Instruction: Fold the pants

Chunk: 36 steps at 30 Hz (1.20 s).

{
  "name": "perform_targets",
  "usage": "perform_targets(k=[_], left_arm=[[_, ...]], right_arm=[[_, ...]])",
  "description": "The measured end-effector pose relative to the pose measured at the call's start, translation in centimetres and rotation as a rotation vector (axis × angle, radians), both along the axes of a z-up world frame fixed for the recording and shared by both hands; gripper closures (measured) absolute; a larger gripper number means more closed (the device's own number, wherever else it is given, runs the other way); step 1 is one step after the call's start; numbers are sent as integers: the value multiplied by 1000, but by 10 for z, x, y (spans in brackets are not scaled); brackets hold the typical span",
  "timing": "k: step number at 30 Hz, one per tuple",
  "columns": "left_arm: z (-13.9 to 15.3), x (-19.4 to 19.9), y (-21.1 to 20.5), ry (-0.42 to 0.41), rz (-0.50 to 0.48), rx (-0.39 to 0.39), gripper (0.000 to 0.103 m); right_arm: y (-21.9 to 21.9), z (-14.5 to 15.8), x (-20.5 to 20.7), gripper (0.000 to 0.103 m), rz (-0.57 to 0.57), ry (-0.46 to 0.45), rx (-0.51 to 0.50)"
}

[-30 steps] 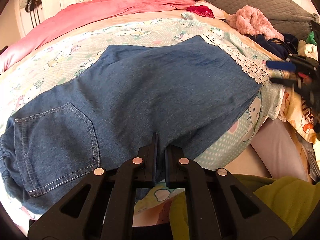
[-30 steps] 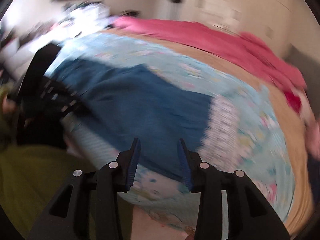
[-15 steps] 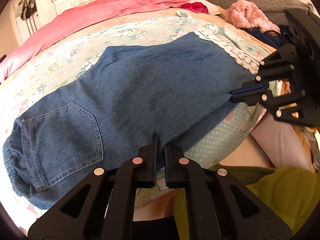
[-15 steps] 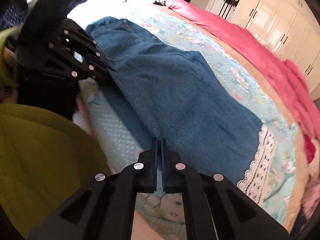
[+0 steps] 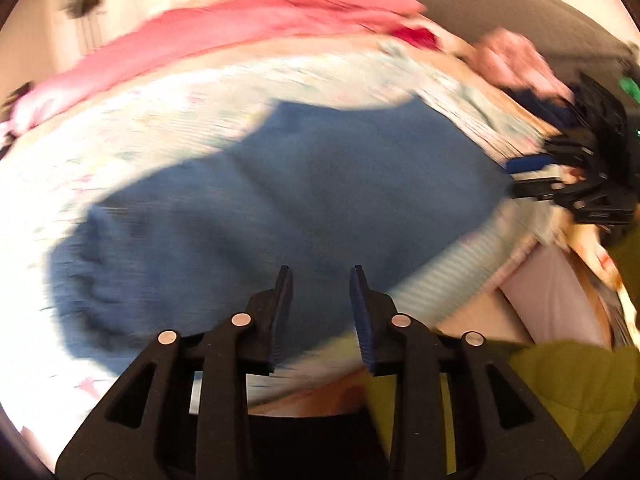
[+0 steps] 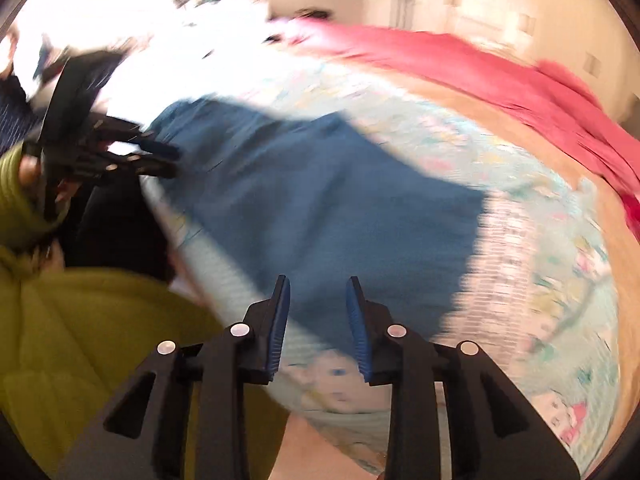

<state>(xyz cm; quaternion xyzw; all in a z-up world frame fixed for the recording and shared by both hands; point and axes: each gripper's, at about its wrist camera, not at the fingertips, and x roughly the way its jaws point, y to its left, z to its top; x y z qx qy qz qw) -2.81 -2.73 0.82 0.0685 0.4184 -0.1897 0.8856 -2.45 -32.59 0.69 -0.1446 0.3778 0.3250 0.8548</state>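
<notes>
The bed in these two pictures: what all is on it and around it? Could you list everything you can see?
denim pants: one, blue, spread flat across the near side of the bed
printed bedsheet: one, pale green with cartoon figures and a lace band, under the pants
pink quilt: one, along the far side of the bed
fluffy pink garment: one, far right corner in the left view
dark clothes pile: dark blue, beside the fluffy garment; too blurred to count
grey headboard: one, behind the pile
wardrobe doors: cream, on the far wall
yellow-green sleeve: the person's, low in both views
left gripper: black, blue pads, jaws opening, nothing between them
right gripper: same, jaws opening, nothing between them
</notes>
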Motion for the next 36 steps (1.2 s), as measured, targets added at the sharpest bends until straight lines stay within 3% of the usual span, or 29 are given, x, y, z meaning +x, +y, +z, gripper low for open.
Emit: perform_targets(k=[3, 6, 7, 9, 11, 13, 17, 20, 23, 26, 28, 32, 36], left_arm=[[0, 14, 26, -2, 161, 55, 67], [-15, 28, 47, 28, 317, 173, 61], [-19, 32, 53, 36, 332, 178, 61], [-21, 36, 65, 41, 343, 124, 68], [-16, 39, 68, 20, 357, 147, 74], [-13, 46, 73, 5, 363, 151, 74], [-20, 54, 90, 16, 385, 69, 74], [-16, 46, 92, 8, 369, 63, 70], [10, 34, 94, -17, 365, -21, 48], [40, 35, 76, -102, 325, -8, 47], [55, 51, 57, -111, 262, -34, 41], [51, 105, 24, -52, 156, -72, 40], [21, 161, -12, 65, 73, -94, 40]], right_arm=[[-16, 0, 19, 67, -115, 0, -34], [-31, -12, 38, 59, -237, 58, -101], [-37, -21, 44, 60, -291, 89, -154], [-48, -33, 49, 62, -332, 136, -163], [-52, -34, 46, 62, -341, 136, -137], [-51, -35, 44, 62, -343, 122, -145], [-44, -38, 41, 60, -347, 109, -156], [-49, -33, 39, 57, -339, 117, -138], [-54, -12, 36, 54, -334, 88, -28], [-55, 6, 39, 47, -340, 36, 64], [-50, 9, 49, 46, -325, 32, 86], [-39, 7, 70, 46, -320, 32, 75], [-36, 2, 88, 46, -344, 45, 59]])
